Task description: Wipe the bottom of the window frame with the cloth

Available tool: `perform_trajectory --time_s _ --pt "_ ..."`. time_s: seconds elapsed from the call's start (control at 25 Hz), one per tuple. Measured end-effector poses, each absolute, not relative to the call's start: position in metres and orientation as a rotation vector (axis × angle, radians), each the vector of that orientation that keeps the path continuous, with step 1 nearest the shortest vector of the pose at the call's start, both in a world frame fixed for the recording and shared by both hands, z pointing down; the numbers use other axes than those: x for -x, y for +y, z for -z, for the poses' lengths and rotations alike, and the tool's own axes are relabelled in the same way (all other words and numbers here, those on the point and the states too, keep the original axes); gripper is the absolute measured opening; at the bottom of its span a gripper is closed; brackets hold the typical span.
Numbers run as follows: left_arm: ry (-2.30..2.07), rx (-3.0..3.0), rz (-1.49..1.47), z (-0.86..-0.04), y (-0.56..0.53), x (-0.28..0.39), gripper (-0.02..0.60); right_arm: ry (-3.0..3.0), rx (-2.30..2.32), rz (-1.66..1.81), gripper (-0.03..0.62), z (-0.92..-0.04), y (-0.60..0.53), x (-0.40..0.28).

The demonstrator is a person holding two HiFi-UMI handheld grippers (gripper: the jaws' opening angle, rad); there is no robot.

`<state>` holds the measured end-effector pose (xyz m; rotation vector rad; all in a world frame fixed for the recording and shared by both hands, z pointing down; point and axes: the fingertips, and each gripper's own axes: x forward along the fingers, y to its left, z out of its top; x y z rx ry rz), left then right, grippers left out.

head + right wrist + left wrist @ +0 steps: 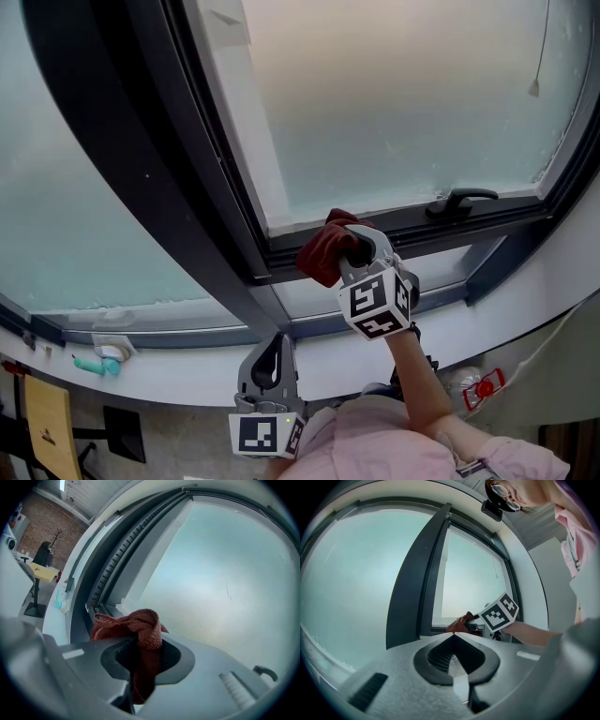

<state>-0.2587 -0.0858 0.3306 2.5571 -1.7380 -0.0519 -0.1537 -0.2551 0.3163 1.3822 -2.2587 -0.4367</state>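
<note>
Right hand-held gripper (354,246) grips a dark red cloth (322,251) against the window frame's bottom rail (511,211). The left hand-held gripper (274,361) is nearer, its jaws together and empty.

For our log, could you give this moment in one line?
right tongs: shut on cloth | cloth: at window frame bottom | left tongs: shut

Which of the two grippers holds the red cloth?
The right gripper, shut on the red cloth at the window frame; the left gripper is shut on nothing.
</note>
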Motion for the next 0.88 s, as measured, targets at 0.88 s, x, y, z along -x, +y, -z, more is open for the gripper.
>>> perform_trajectory --time_s 0.88 --pt "-1.745 -2.547 0.053 -0.331 -0.077 0.255 -0.005 -2.221 -1.466 0.4 0.067 -0.316 -0.257 0.119"
